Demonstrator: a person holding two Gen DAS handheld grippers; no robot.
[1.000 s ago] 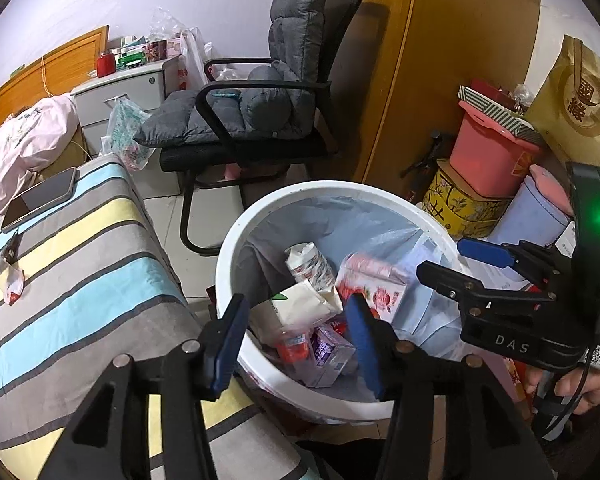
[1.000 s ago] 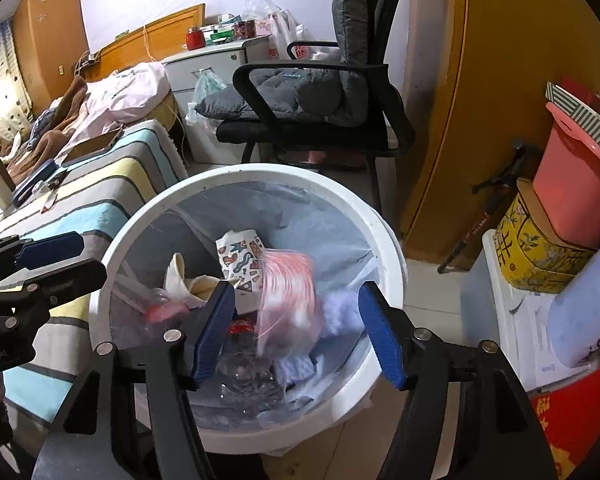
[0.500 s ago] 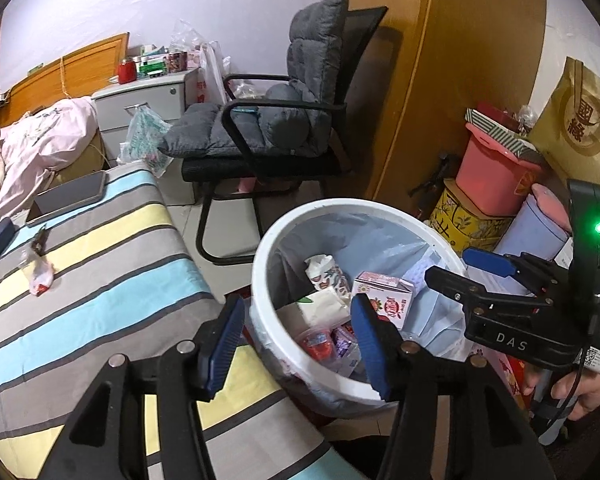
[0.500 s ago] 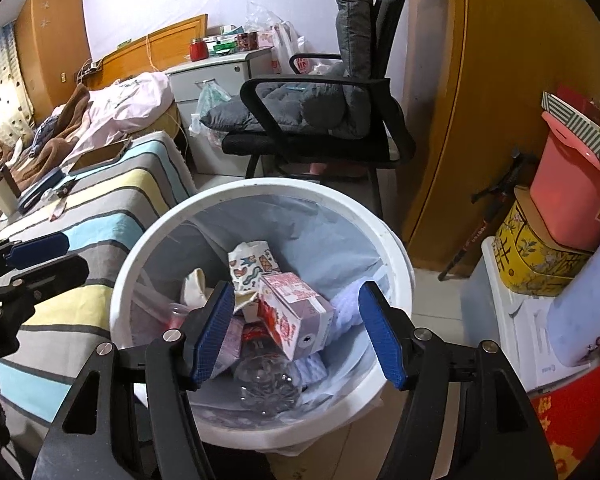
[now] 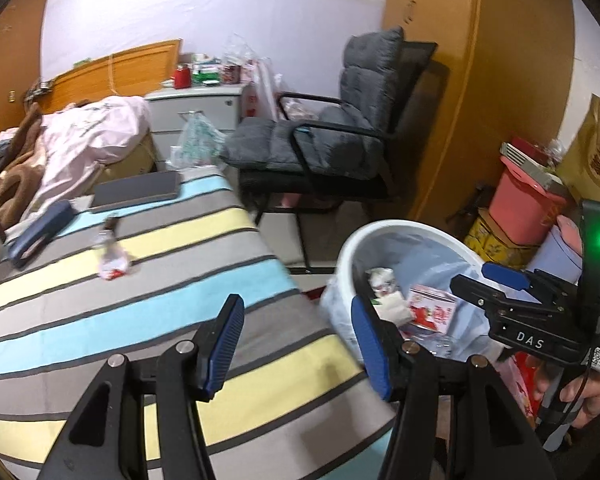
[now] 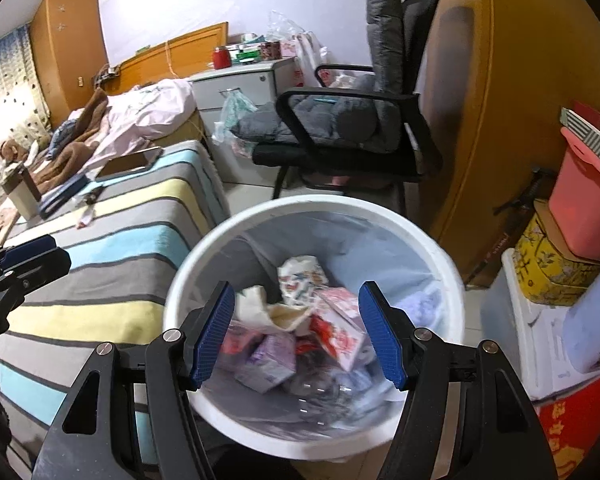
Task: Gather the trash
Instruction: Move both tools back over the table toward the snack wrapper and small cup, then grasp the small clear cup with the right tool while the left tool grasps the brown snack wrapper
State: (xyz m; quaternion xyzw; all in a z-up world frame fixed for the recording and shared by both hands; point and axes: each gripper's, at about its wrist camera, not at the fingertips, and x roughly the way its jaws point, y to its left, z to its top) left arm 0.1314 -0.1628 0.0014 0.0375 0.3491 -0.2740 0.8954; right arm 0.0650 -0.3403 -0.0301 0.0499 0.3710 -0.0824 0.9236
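Note:
A white trash bin [image 6: 440, 252] lined with a pale bag stands beside the striped table [image 5: 100, 320]. It holds a red and white carton [image 6: 340, 332], a purple carton [image 6: 272, 360], crumpled paper and a clear bottle. My right gripper [image 6: 296, 336] is open and empty above the bin; it also shows in the left wrist view [image 5: 496, 280]. My left gripper [image 5: 296, 344] is open and empty over the table's near edge, left of the bin [image 5: 352, 248]. A small red and white wrapper [image 5: 114, 266] lies on the table.
A dark tablet [image 5: 136, 192], a blue case [image 5: 40, 228] and a small dark item [image 5: 110, 222] lie at the table's far end. A black chair with a grey cushion [image 5: 332, 140] stands behind the bin. Pink and yellow boxes [image 6: 572, 220] are stacked at the right.
A red and white carton dropped from my right gripper into the bin. My left gripper has swung left from over the bin to over the striped table. My right gripper stays open above the bin.

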